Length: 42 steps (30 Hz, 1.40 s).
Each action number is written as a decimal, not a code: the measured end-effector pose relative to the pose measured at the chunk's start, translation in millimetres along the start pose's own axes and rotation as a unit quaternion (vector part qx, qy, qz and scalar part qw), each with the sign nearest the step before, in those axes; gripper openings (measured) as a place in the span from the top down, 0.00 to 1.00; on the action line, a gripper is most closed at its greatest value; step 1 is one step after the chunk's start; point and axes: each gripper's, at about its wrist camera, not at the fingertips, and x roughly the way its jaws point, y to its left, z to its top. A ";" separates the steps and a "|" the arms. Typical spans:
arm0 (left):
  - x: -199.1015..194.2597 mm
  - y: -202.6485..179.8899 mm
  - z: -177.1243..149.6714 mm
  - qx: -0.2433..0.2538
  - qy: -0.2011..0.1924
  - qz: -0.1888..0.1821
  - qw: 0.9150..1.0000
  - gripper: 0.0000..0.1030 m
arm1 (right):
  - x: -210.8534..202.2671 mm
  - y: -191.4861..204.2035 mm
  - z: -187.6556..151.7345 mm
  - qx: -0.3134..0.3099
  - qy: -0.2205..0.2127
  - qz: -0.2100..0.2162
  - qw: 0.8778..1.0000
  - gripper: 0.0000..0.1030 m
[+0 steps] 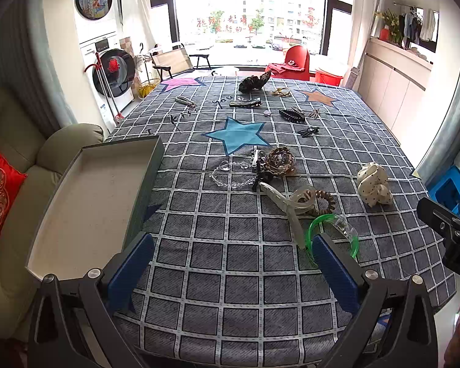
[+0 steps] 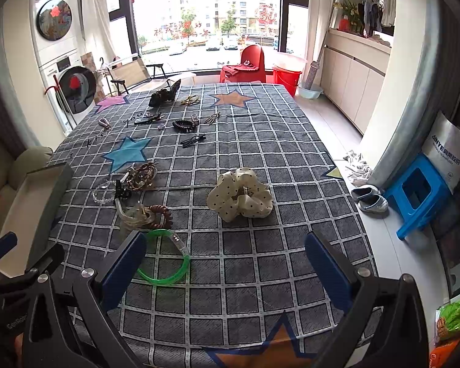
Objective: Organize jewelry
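Checked worktop point(image 1: 230, 263) cluttered; both claws, left claw point(image 1: 230, 273) and right claw point(image 2: 227, 271), gape empty. Green bangle point(image 2: 165, 257): light, stiff, slick; pinch across its band.

Left tongs point(image 1: 234, 271) spread wide, right tongs point(image 2: 227, 268) likewise, both seemingly empty

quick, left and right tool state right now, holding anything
Left tool: open, holding nothing, over the tablecloth near the green bangle.
Right tool: open, holding nothing.
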 end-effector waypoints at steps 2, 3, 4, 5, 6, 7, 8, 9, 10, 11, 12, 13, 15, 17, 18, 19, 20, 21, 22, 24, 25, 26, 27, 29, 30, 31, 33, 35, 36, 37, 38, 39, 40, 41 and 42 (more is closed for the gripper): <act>0.1 0.1 0.0 0.000 0.000 0.000 1.000 0.00 | -0.2 -0.3 0.1 0.001 0.000 0.001 1.000 0.00; 0.0 0.2 0.0 0.000 0.000 0.000 1.000 0.00 | -0.1 0.3 -0.1 0.000 -0.001 0.000 1.000 0.00; 0.0 0.1 -0.1 0.000 0.000 0.000 1.000 0.00 | 0.0 0.2 -0.1 0.000 0.000 0.000 1.000 0.00; 0.0 0.1 -0.1 0.000 0.000 0.000 1.000 0.00 | 0.0 0.1 -0.1 0.000 0.000 0.000 1.000 0.00; 0.0 0.1 -0.1 0.000 0.000 -0.001 1.000 0.00 | 0.0 0.2 -0.1 0.000 0.000 0.000 1.000 0.00; 0.0 0.0 -0.1 0.000 0.000 0.000 1.000 0.00 | 0.1 0.3 -0.1 0.000 0.000 0.000 1.000 0.00; 0.1 0.1 0.0 0.000 0.000 0.000 1.000 0.00 | 0.1 0.2 -0.1 0.000 0.000 0.000 1.000 0.00; 0.1 -0.1 -0.1 0.000 0.000 0.000 1.000 0.00 | 0.1 0.1 -0.1 0.000 0.000 0.000 1.000 0.00; 0.1 -0.1 -0.1 0.000 0.000 0.000 1.000 0.00 | 0.1 0.0 -0.1 0.000 0.000 0.000 1.000 0.00; 0.0 -0.1 -0.1 0.000 0.000 0.000 1.000 0.00 | 0.2 0.1 -0.1 0.000 0.000 0.000 1.000 0.00; 0.0 -0.1 -0.2 0.000 0.000 0.000 1.000 0.00 | 0.2 0.2 -0.1 0.000 0.000 0.000 1.000 0.00; 0.0 0.4 -0.1 0.000 0.000 0.000 1.000 0.00 | 0.1 0.2 -0.1 0.000 0.000 0.000 1.000 0.00; 0.1 -0.2 -0.2 0.000 0.000 0.000 1.000 0.00 | 0.0 0.1 -0.1 -0.001 -0.001 0.000 1.000 0.00; 0.1 -0.2 -0.2 0.000 0.000 0.000 1.000 0.00 | 0.0 -0.3 -0.1 0.000 -0.001 0.001 1.000 0.00; 0.0 -0.2 -0.2 0.000 0.000 0.000 1.000 0.00 | 0.2 0.2 -0.1 0.000 -0.001 0.000 1.000 0.00; 0.0 -0.2 -0.2 0.000 0.000 0.000 1.000 0.00 | 0.3 0.2 -0.1 0.000 -0.001 0.000 1.000 0.00; 0.0 -0.1 -0.3 0.000 0.000 0.000 1.000 0.00 | 0.2 0.0 -0.1 0.000 0.000 0.000 1.000 0.00; 0.0 -0.1 -0.3 0.000 0.000 0.000 1.000 0.00 | 0.0 0.0 -0.2 0.000 0.000 0.001 1.000 0.00; 0.0 0.1 -0.2 0.000 0.000 -0.001 1.000 0.00 | 0.3 0.4 -0.1 0.000 -0.001 0.000 1.000 0.00; 0.1 -0.2 -0.3 0.000 0.000 0.000 1.000 0.00 | 0.3 0.2 -0.2 0.000 -0.001 0.000 1.000 0.00; 0.1 -0.2 -0.3 0.000 0.000 0.000 1.000 0.00 | 0.3 0.3 -0.2 0.000 -0.001 0.000 1.000 0.00; 0.1 -0.2 -0.4 0.000 0.000 0.000 1.000 0.00 | 0.1 -0.1 -0.3 0.000 -0.001 0.001 1.000 0.00; 0.2 -0.1 -0.4 0.000 0.001 0.000 1.000 0.00 | 0.3 0.2 -0.1 0.000 -0.001 0.000 1.000 0.00; 0.0 -0.3 -0.5 0.001 0.001 0.000 1.000 0.00 | 0.3 0.1 -0.1 0.000 -0.001 0.000 1.000 0.00; -0.1 -0.2 -0.4 0.002 0.001 0.000 1.000 0.00 | 0.4 0.2 -0.1 0.000 -0.001 0.000 1.000 0.00; -0.3 -0.3 -0.2 0.002 0.001 0.000 1.000 0.00 | 0.4 0.2 -0.1 0.000 -0.001 0.000 1.000 0.00; -0.8 -2.0 0.4 0.003 0.001 0.001 1.000 0.00 | 0.4 0.1 -0.1 0.000 -0.001 0.000 1.000 0.00; -0.8 -1.9 0.4 0.003 0.001 0.001 1.000 0.00 | 0.3 -0.3 -0.2 0.001 -0.001 0.001 1.000 0.00; -0.8 -2.0 0.3 0.003 0.001 0.001 1.000 0.00 | 0.5 0.0 0.0 0.000 -0.001 0.000 1.000 0.00; -0.8 -2.0 0.3 0.003 0.001 0.001 1.000 0.00 | 0.6 -0.1 0.0 0.000 -0.001 0.000 1.000 0.00; -0.7 -1.9 0.3 0.002 0.002 0.001 1.000 0.00 | 0.6 -0.2 -0.1 0.000 -0.001 0.000 1.000 0.00; -0.7 -2.0 0.3 0.002 0.002 0.001 1.000 0.00 | 0.6 -0.3 -0.1 0.000 -0.001 0.001 1.000 0.00; -1.0 -2.5 0.6 0.002 0.002 0.001 1.000 0.00 | 0.4 -0.5 -0.2 0.000 -0.001 0.001 1.000 0.00; -1.1 -3.1 0.9 0.002 0.003 0.001 1.000 0.00 | 0.4 -0.5 -0.2 0.001 -0.001 0.000 1.000 0.00; -1.0 -3.5 0.9 0.002 0.003 0.002 1.000 0.00 | 0.7 -0.5 -0.1 0.000 -0.001 0.001 1.000 0.00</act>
